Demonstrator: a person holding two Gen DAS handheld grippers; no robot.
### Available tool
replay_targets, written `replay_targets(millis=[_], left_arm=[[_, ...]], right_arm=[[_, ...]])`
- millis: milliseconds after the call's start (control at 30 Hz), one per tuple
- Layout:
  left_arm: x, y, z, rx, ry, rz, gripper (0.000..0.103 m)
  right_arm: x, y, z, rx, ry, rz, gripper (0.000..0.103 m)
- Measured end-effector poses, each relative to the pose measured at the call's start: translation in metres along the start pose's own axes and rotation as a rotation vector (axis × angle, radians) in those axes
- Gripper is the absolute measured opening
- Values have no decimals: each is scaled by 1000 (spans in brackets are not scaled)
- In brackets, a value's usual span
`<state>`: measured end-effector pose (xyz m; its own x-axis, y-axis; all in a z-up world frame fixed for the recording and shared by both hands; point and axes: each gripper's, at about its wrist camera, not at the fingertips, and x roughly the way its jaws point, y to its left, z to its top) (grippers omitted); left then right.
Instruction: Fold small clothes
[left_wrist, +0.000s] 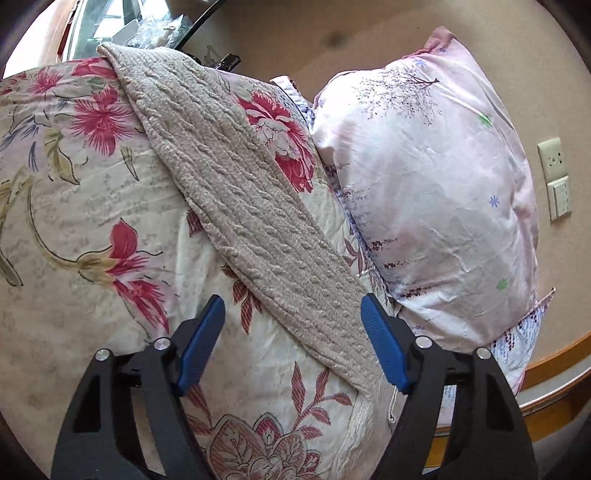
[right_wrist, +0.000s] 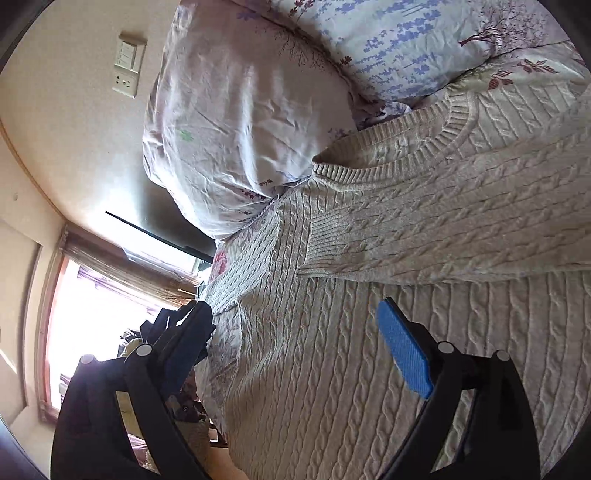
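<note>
A beige cable-knit sweater lies on the bed. In the left wrist view one long strip of the sweater runs diagonally across the floral quilt, its near end between my fingers. My left gripper is open and empty just above that end. In the right wrist view the sweater body fills the lower right, with one sleeve folded across it below the ribbed neckline. My right gripper is open and empty over the body near its edge.
A floral quilt covers the bed. A pink pillow lies against the wall, also in the right wrist view. A wall socket and switch sit beside it. A bright window is at the left.
</note>
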<state>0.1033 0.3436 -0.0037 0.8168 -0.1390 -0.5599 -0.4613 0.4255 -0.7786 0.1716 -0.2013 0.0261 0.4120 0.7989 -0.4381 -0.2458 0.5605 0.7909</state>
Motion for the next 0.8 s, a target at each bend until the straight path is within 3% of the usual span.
replay_targets(millis=[100,200,300,500,600,800], left_arm=[[12,4,11,-76,-11,13,54],[17,9,20,-121,-16,13,46],[20,18,27,-154,-28,13,29],[23,25,37,-175,-51,23,8],[17,-9,33,-45,-70,6,6],[7,-128,-13,282,-35,-220,6]], right_arm=[[-28,-12,-4,19,-40,7,93],[-52,-22,-8,31,-85,0,93],[-76,-32,-11,36,-128,-22,93],[-107,-50,-16,53,-187,-54,93],[-119,-57,-21,49,-203,-83,93],[-137,-65,-24,47,-239,-111,93]])
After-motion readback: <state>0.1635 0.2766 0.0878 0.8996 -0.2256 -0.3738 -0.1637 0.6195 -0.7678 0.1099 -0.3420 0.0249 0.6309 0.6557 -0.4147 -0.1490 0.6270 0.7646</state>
